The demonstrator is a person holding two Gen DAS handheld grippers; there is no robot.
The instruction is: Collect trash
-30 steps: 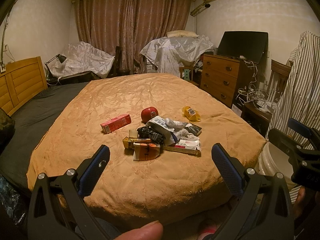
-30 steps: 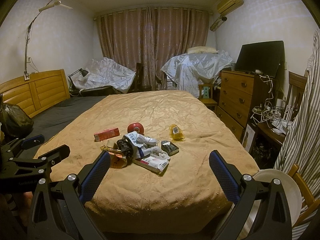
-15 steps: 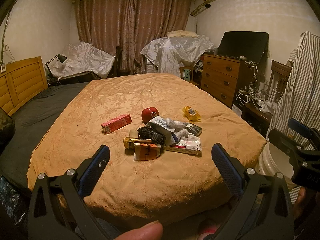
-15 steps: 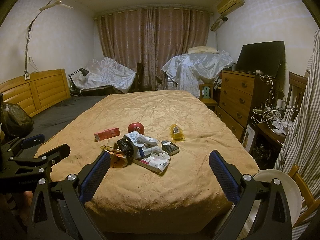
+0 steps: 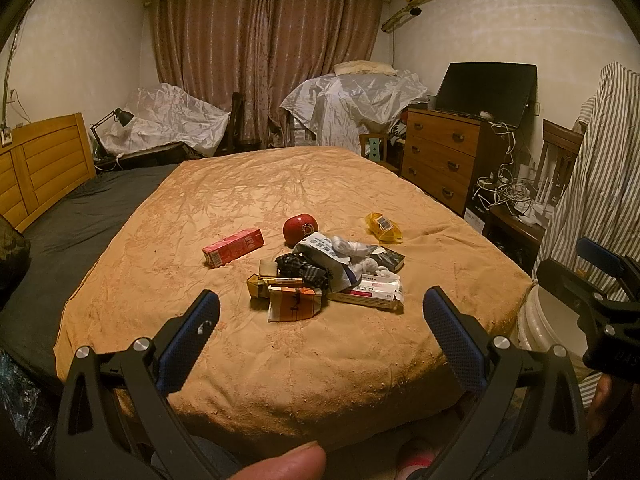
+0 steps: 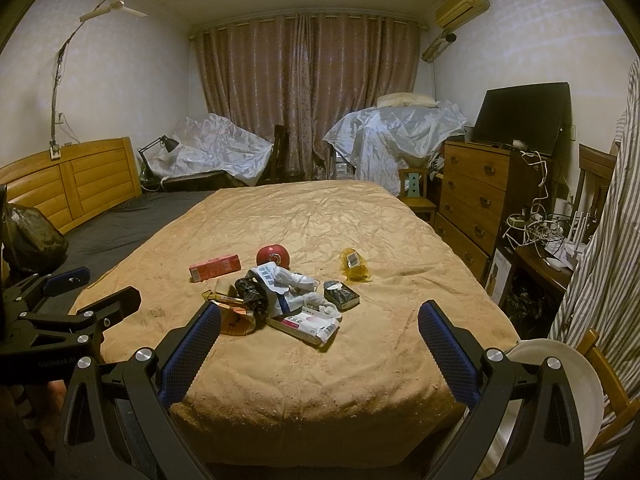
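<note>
Both grippers hang short of the bed's near edge, jaws spread wide and empty: my left gripper (image 5: pixel 320 316) and right gripper (image 6: pixel 319 326). Ahead of both, on the tan bedspread (image 5: pixel 280 188), sits the trash pile (image 5: pixel 326 280), well apart from the fingertips. Its long axis runs left to right across my view. I judge the left nearer the orange carton (image 5: pixel 294 305) at the pile's front. Off alone lie the pink box (image 5: pixel 233 247), red ball (image 5: pixel 300 229) and yellow wrapper (image 5: pixel 384 227). A white bucket (image 6: pixel 560 376) waits beside my right gripper.
</note>
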